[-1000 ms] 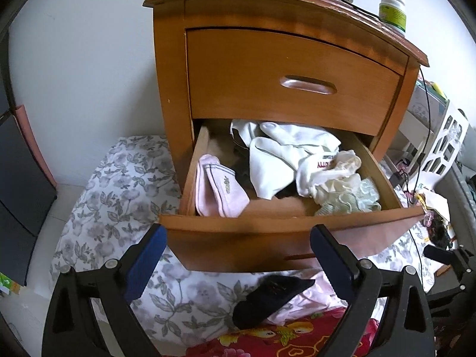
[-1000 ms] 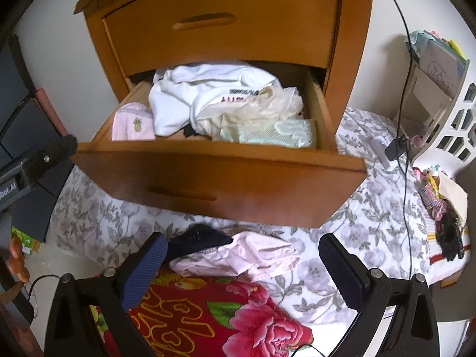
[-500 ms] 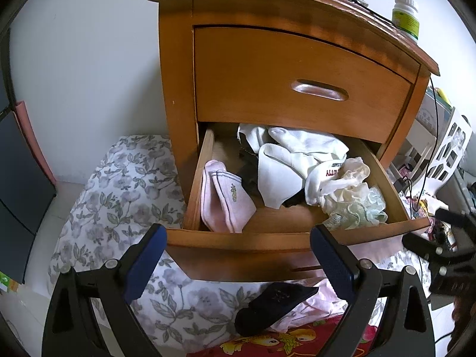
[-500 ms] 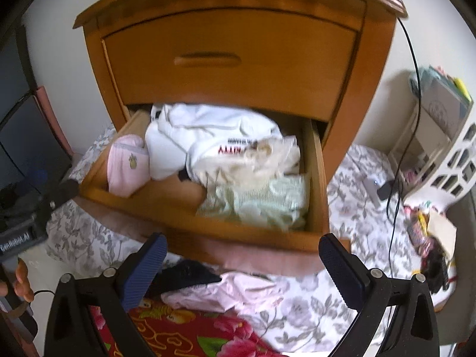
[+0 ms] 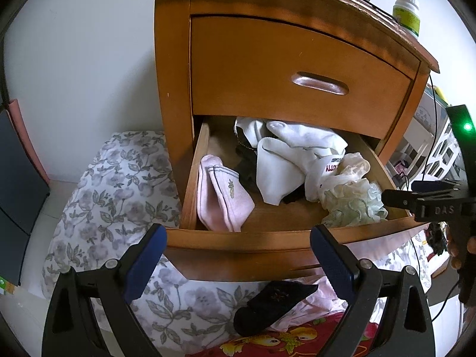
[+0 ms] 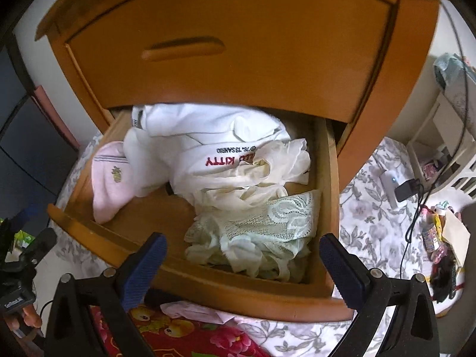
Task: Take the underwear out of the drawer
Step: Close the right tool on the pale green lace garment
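The lower drawer (image 5: 255, 239) (image 6: 226, 287) of a wooden nightstand is pulled out and holds mixed underwear. A folded pink piece (image 5: 221, 196) (image 6: 111, 181) lies at its left. White garments (image 5: 285, 163) (image 6: 208, 139) with red lettering fill the middle. Pale green lace underwear (image 5: 354, 205) (image 6: 258, 232) sits at the front right. My right gripper (image 6: 242, 263) is open just above the drawer's front edge, in front of the lace piece. My left gripper (image 5: 238, 255) is open and empty before the drawer front. In the left wrist view the right gripper's body (image 5: 431, 205) shows at the drawer's right corner.
A black garment (image 5: 270, 305) and a pale pink one (image 5: 315, 309) lie on the floral bedding (image 5: 119, 208) below the drawer, beside a red flowered cloth (image 6: 178, 333). The upper drawer (image 5: 297, 74) is closed. A bottle (image 5: 406, 13) stands on top. Cables and a white rack (image 6: 446, 154) crowd the right.
Both grippers moved closer to the drawer. The right gripper advanced most and now looks down over the front edge at the lace piece. Both stay open.
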Motion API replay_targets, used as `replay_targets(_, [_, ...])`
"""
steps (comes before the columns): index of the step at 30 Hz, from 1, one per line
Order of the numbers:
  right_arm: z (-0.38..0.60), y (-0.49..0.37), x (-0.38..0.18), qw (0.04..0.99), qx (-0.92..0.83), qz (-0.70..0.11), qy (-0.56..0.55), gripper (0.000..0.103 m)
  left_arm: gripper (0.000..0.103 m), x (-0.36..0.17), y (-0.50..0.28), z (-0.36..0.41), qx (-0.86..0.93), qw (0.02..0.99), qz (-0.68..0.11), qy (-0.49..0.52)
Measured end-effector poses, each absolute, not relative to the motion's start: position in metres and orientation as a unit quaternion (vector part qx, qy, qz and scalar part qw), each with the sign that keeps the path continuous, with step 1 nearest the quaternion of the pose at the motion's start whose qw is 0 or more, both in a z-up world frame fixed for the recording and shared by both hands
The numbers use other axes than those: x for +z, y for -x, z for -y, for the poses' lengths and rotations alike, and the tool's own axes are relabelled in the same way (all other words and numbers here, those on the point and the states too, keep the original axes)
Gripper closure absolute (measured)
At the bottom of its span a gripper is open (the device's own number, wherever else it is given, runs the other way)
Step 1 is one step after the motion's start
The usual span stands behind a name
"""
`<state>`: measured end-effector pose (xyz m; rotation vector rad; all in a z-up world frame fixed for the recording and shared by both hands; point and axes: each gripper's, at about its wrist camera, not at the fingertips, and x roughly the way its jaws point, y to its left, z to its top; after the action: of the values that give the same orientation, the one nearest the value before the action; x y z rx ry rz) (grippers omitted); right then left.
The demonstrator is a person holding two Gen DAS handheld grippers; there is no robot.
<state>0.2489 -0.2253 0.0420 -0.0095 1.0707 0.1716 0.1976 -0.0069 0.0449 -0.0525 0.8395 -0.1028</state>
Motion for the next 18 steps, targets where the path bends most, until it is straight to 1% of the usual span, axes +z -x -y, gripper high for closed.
replay_targets(5, [0.222,-0.263,0.03,0.842,0.098,-0.531,0.007,0.001,0.006,0.04,-0.201,0.006,-0.06,0.909,-0.412,0.025])
replay_targets(9, [0.223,-0.278,0.017,0.82,0.126,-0.558,-0.029,0.009,0.006,0.038,-0.202,0.005,-0.069,0.907,-0.414,0.026])
replay_targets(13, [0.223,-0.29,0.001,0.801,0.111,-0.588,-0.016,0.016,0.006,0.037,-0.203,0.001,-0.07,0.907,-0.414,0.029])
replay_targets(15, [0.223,-0.293,-0.004,0.79,0.114,-0.602,-0.017,0.017,0.006,0.036,-0.204,-0.001,-0.071,0.906,-0.416,0.033])
replay_targets(18, [0.218,-0.296,-0.011,0.78,0.104,-0.618,0.011,0.02,0.006,0.034,-0.204,-0.001,-0.074,0.905,-0.418,0.035])
